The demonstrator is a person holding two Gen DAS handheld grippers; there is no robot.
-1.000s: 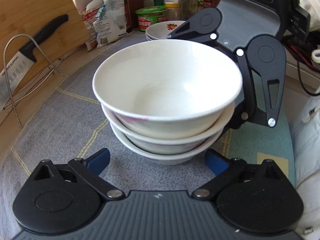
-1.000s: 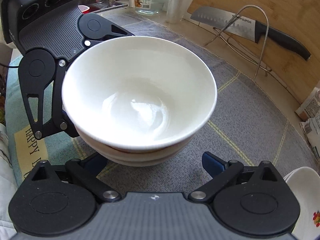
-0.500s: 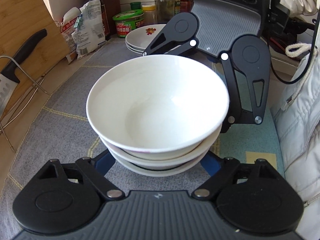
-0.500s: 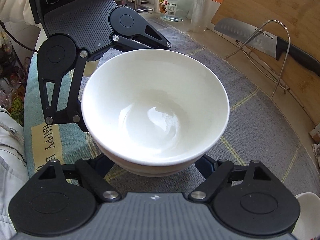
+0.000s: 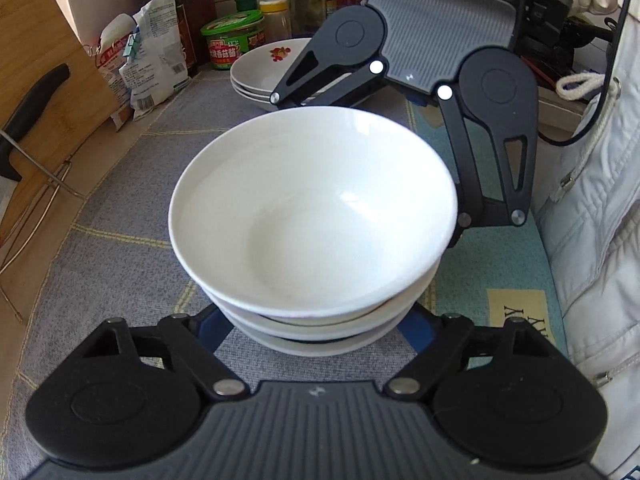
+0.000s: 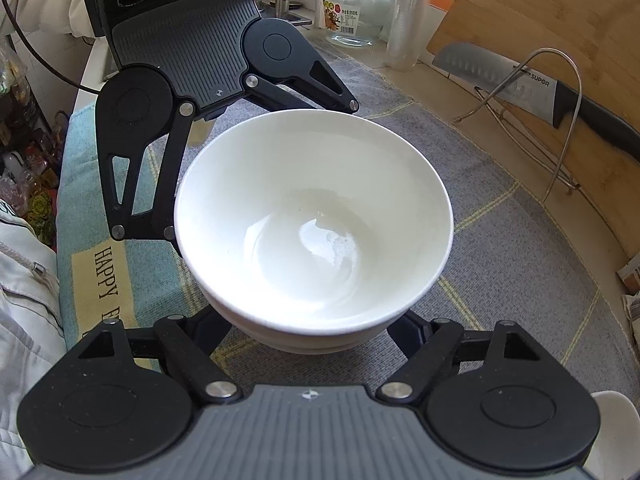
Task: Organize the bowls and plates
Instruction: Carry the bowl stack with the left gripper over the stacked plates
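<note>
A stack of three white bowls [image 5: 312, 216] sits between my two grippers, above the grey mat [image 5: 120, 216]. My left gripper [image 5: 316, 336] is spread wide, its blue-padded fingers under the bottom bowl on either side. My right gripper [image 6: 316, 336] faces it from the opposite side, also spread wide around the base of the stack [image 6: 316, 216]. Whether the stack rests on the mat or on the fingers is hidden. A stack of flowered plates [image 5: 268, 68] stands at the back of the counter.
A cutting board [image 6: 560, 40] with a knife [image 6: 532, 84] in a wire rack leans at the counter's side. Jars, bottles and bags [image 5: 232, 40] line the back. A teal towel [image 5: 496, 272] lies by the front edge.
Both grippers have closed in around the base of the bowl stack from opposite sides, and the views have risen and tilted downward.
</note>
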